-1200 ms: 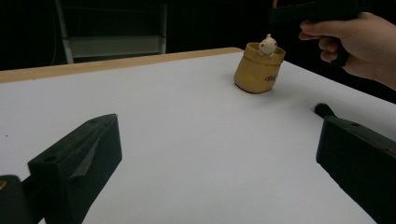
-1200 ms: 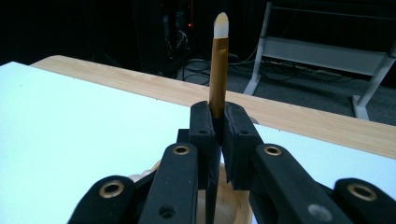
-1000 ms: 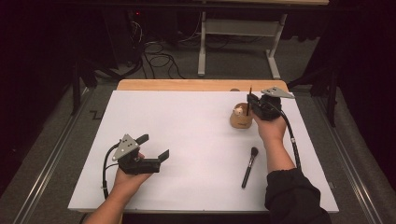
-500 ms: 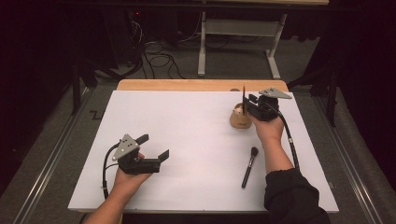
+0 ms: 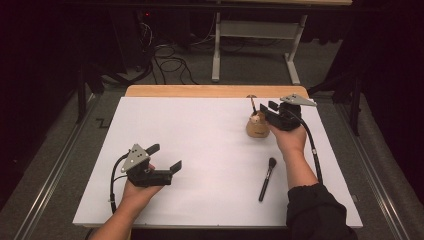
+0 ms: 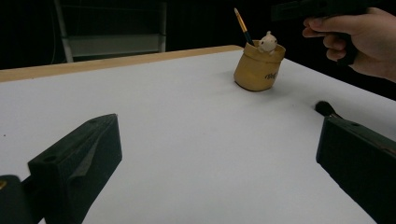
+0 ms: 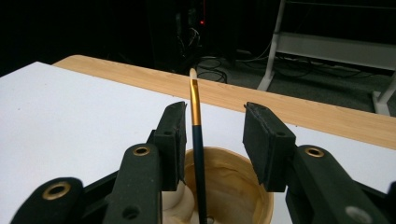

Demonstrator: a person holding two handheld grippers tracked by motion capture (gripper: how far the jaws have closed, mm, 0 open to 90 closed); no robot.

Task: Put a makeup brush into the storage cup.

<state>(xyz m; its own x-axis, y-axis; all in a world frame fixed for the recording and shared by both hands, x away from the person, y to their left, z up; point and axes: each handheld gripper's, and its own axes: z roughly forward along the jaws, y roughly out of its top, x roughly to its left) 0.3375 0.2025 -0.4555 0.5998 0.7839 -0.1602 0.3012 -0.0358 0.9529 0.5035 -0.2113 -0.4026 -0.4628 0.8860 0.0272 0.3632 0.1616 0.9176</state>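
A tan cup stands at the table's far right with a thin gold-ferruled paintbrush upright in it. My right gripper hovers just above the cup, open. In the right gripper view the paintbrush rises out of the cup between the jaws of my right gripper, close to the left pad and clear of the right one. My left gripper rests at the front left, open and holding nothing. The left gripper view looks across at the cup, which also holds a small white figure.
A black makeup brush lies on the white table top in front of the cup, beside the right forearm. A wooden strip runs along the far edge. Beyond it are cables and a metal frame on the floor.
The paintbrush's top has leaned a little to the left in the cup. My right gripper has stayed over the cup. The left gripper has not moved.
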